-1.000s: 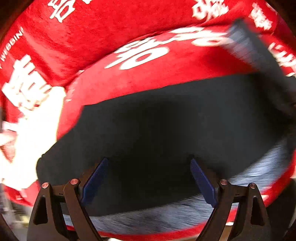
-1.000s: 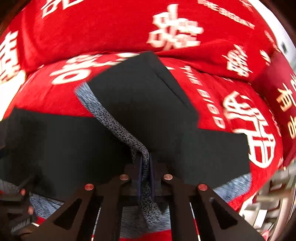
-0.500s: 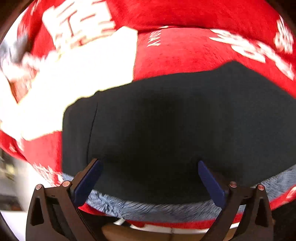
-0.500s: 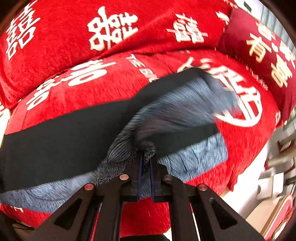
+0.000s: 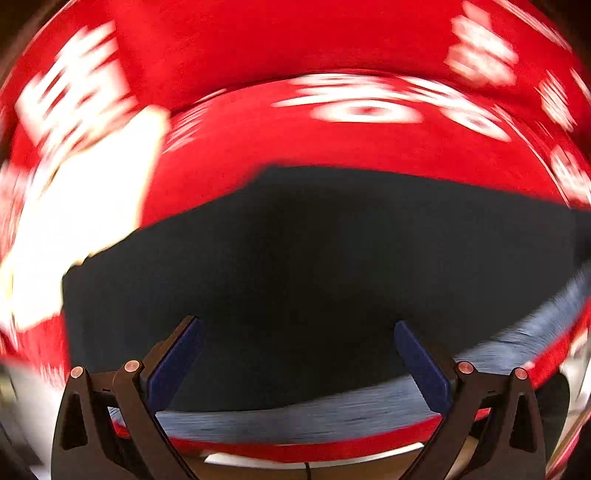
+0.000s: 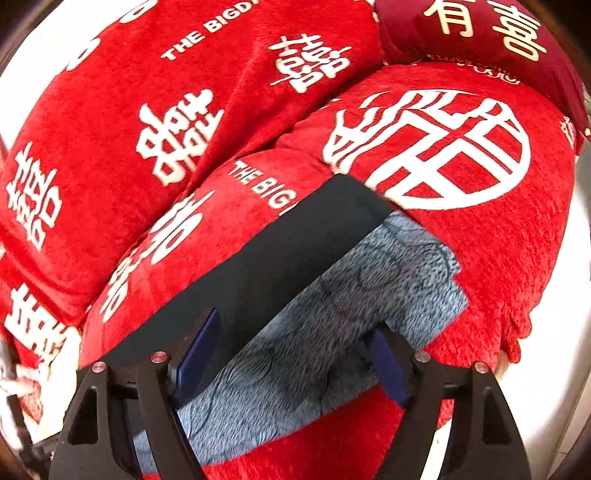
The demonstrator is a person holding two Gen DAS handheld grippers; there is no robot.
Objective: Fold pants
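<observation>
Black pants point(image 5: 314, 266) with a fuzzy grey-blue lining point(image 6: 354, 306) lie flat on a red cushioned seat point(image 6: 498, 229). In the blurred left wrist view my left gripper point(image 5: 297, 332) hovers open over the black cloth, nothing between its blue pads. The grey lining strip point(image 5: 332, 417) runs along the seat's near edge. In the right wrist view my right gripper point(image 6: 295, 336) hangs over the pant end, its jaws opening and the cloth lying loose below them. The black outer side point(image 6: 280, 251) and grey inner side lie next to each other there.
The seat and backrest point(image 6: 147, 110) wear red plush covers with white characters and lettering. A dark red pillow point(image 6: 480, 33) sits at the far right. A white patch point(image 5: 74, 221) shows left of the pants. Pale floor point(image 6: 561, 369) lies beyond the seat's right edge.
My right gripper carried the pant leg across to the right, then opened and let it drop flat. The left gripper swung sideways over the black cloth, still open.
</observation>
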